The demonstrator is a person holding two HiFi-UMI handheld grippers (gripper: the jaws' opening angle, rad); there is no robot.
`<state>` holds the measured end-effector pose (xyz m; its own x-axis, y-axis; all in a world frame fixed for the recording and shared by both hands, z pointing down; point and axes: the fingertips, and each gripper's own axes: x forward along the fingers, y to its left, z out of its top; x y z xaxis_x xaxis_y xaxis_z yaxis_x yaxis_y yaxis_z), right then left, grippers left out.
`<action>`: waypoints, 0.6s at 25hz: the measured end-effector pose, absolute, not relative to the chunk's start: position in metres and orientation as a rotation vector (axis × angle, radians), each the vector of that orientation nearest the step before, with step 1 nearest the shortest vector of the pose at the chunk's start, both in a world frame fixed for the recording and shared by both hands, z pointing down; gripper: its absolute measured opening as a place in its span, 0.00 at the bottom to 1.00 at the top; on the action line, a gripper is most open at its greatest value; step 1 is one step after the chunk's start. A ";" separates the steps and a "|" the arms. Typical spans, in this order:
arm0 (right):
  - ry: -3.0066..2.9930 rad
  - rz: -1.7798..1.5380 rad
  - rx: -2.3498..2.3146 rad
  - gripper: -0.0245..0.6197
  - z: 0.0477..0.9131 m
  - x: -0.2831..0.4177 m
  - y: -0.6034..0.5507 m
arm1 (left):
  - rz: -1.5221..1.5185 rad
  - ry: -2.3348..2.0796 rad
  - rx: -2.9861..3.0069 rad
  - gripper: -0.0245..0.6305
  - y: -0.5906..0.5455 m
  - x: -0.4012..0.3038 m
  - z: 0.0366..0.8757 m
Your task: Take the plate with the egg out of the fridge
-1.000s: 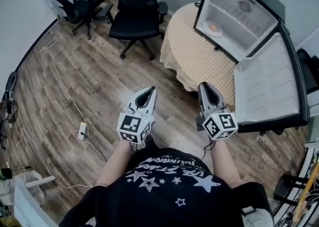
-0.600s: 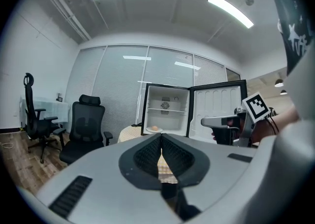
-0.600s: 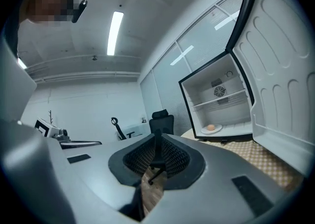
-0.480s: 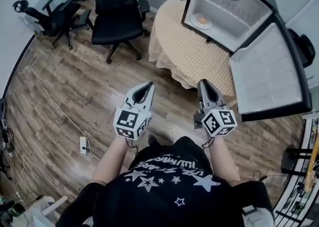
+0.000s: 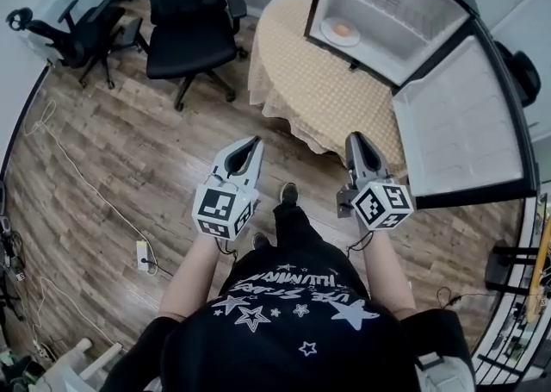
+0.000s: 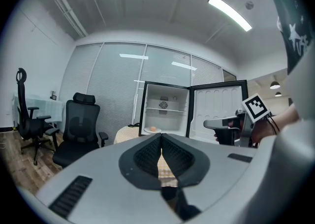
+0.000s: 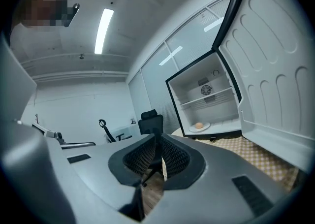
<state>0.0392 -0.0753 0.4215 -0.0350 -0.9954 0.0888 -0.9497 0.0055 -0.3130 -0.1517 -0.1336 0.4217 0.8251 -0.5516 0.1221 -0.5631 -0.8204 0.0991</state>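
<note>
A small fridge (image 5: 405, 33) stands open on a round table with a beige checked cloth (image 5: 318, 93). On the fridge floor lies a white plate (image 5: 341, 31) with a brown egg on it, also seen as the plate (image 6: 152, 130) and the plate (image 7: 199, 126) far ahead of both grippers. My left gripper (image 5: 252, 144) and right gripper (image 5: 355, 139) are held side by side over the wooden floor, well short of the table. Both are shut with nothing in them. The left gripper (image 6: 161, 137) points at the fridge, and the right gripper (image 7: 158, 138) points left of it.
The fridge door (image 5: 461, 127) swings open to the right, over the table's edge. Two black office chairs (image 5: 185, 24) (image 5: 69, 28) stand at the left of the table. A power strip (image 5: 143, 251) and cables lie on the floor at left. A metal rack (image 5: 521, 278) is at the far right.
The person has stepped toward the table, and a foot now shows between the grippers. The fridge and chairs have shifted left in view. Both grippers stay shut and level.
</note>
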 end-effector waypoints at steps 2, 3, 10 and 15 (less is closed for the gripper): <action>2.091 -0.446 -2.038 0.12 0.423 0.042 -0.090 | 0.152 -0.905 2.867 0.05 -0.141 -0.154 0.424; 2.085 -0.453 -2.021 0.12 0.423 0.043 -0.097 | 0.164 -0.913 2.865 0.05 -0.145 -0.154 0.425; 2.069 -0.489 -1.963 0.12 0.429 0.067 -0.152 | 0.212 -0.934 2.874 0.05 -0.189 -0.128 0.426; 2.025 -0.502 -1.992 0.12 0.434 0.114 -0.192 | 0.240 -0.905 2.872 0.05 -0.232 -0.088 0.432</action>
<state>0.1138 -0.1917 0.4342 -0.0290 -0.9979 0.0579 -0.9093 0.0023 -0.4161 -0.0882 -0.2316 0.4325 0.8086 -0.5581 0.1863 -0.5772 -0.8139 0.0671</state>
